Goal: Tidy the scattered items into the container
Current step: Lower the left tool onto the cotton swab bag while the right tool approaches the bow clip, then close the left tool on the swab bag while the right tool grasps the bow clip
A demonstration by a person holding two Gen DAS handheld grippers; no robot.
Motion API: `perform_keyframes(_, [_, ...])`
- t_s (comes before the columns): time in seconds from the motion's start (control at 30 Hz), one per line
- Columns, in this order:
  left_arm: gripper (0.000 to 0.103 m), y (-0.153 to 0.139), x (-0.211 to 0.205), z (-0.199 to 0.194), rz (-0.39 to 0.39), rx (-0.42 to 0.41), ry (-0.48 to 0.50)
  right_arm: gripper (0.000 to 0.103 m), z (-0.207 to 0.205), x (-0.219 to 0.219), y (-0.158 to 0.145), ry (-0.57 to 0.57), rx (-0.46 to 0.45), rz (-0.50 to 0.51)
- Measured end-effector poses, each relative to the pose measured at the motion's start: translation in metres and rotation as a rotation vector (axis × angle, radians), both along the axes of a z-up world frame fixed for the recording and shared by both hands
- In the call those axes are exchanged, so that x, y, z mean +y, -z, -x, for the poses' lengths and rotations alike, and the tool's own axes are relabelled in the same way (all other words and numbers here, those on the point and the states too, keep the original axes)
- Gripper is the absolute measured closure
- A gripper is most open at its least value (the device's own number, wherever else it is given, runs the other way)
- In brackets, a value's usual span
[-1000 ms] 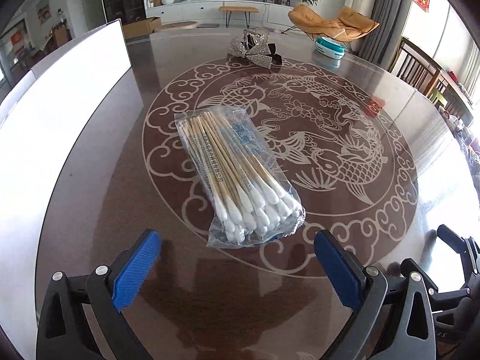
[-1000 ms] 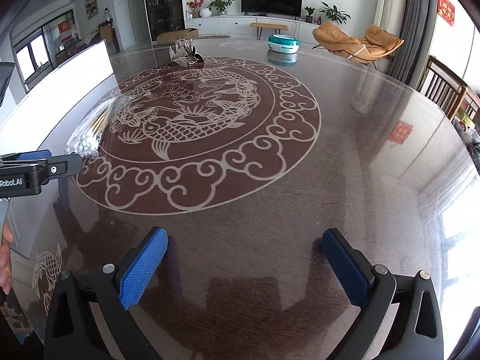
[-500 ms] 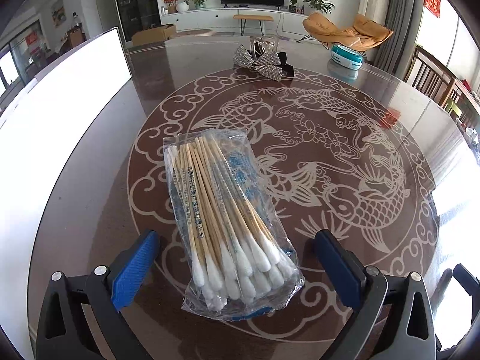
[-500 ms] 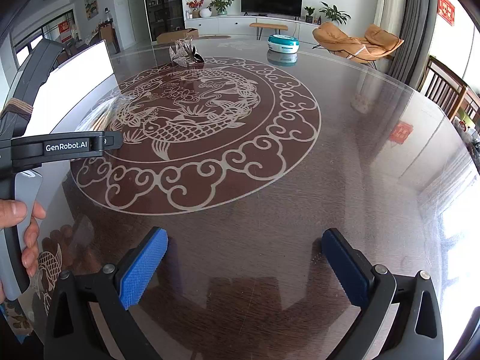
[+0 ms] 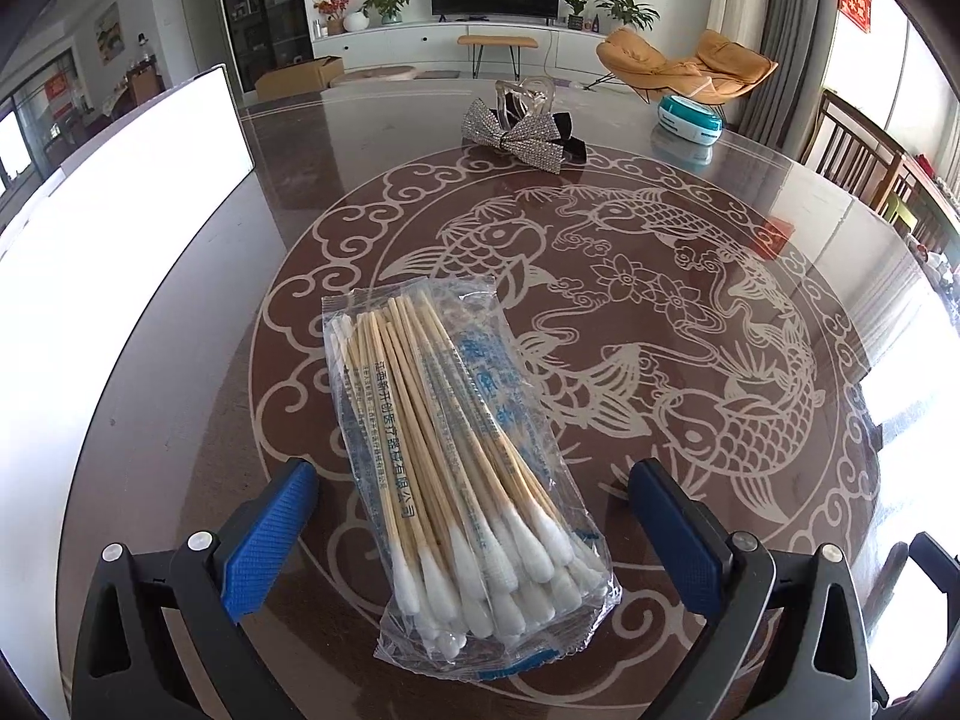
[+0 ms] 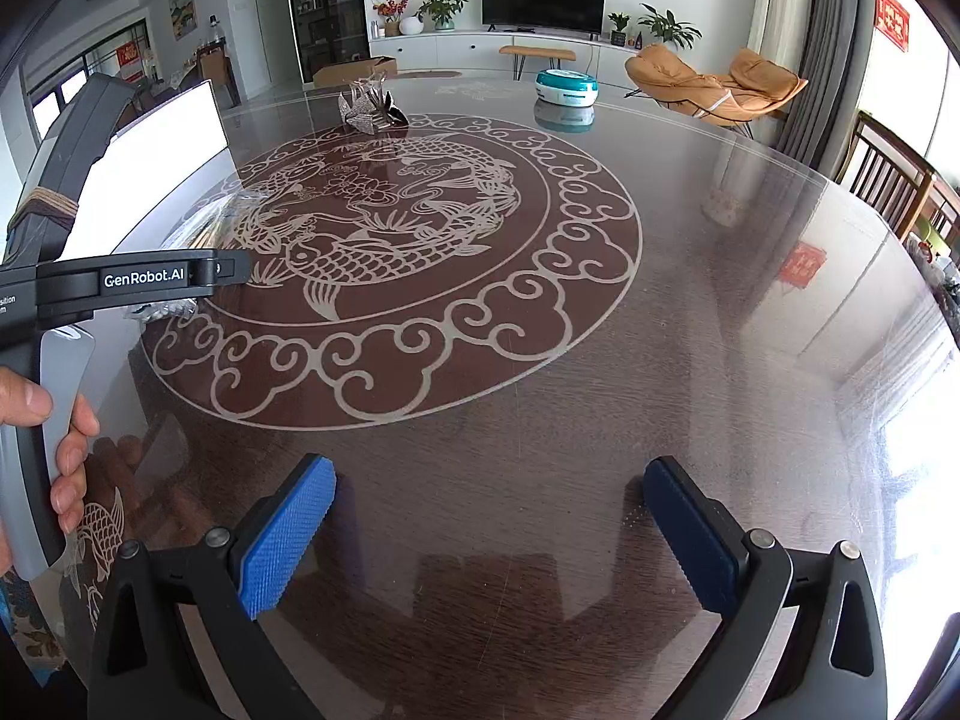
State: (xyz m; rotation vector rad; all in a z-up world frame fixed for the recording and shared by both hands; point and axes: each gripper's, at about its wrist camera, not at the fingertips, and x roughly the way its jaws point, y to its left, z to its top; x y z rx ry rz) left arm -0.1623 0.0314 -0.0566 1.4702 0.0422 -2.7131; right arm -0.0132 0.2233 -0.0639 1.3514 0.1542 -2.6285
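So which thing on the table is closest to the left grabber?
The bag of cotton swabs. It lies between the open left gripper's fingers; the sparkly bow and teal case sit far across the table.

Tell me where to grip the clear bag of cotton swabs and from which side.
Grip the clear plastic bag of wooden cotton swabs across its narrow width, near the middle of the sticks, coming from the near end where the open left hand-held gripper already straddles it. It lies flat and long, pointing away.
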Motion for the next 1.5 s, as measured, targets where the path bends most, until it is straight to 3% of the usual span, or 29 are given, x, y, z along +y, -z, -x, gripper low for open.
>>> perform_keyframes(0.17, [0.000, -0.001, -0.009, 0.005, -0.001, -0.019, 0.062, 0.000, 0.000, 0.000, 0.000, 0.000, 0.000, 0.000])
perform_keyframes(0.5, [0.000, 0.000, -0.067, 0.014, -0.003, 0.004, 0.102, 0.000, 0.000, 0.000, 0.000, 0.000, 0.000, 0.000])
perform_keyframes(0.7, [0.000, 0.000, -0.073, 0.021, -0.002, 0.002, 0.164, 0.000, 0.012, -0.005, 0.000, -0.021, -0.001, 0.000])
perform_keyframes(1.0, [0.000, -0.001, -0.079, 0.023, -0.001, 0.003, 0.202, 0.000, 0.134, -0.073, 0.004, -0.219, -0.003, -0.002])
perform_keyframes(1.17, [0.000, 0.000, -0.089, 0.025, -0.005, 0.010, 0.157, 0.000, 0.212, -0.123, 0.006, -0.352, -0.002, -0.002])
perform_keyframes(1.37, [0.000, 0.000, -0.091, 0.024, -0.005, 0.011, 0.153, 0.000, 0.288, -0.169, 0.008, -0.356, -0.002, -0.001])
perform_keyframes(1.5, [0.000, 0.001, -0.090, 0.025, -0.005, 0.009, 0.150, 0.001, 0.309, -0.188, 0.009, -0.372, 0.003, 0.004])
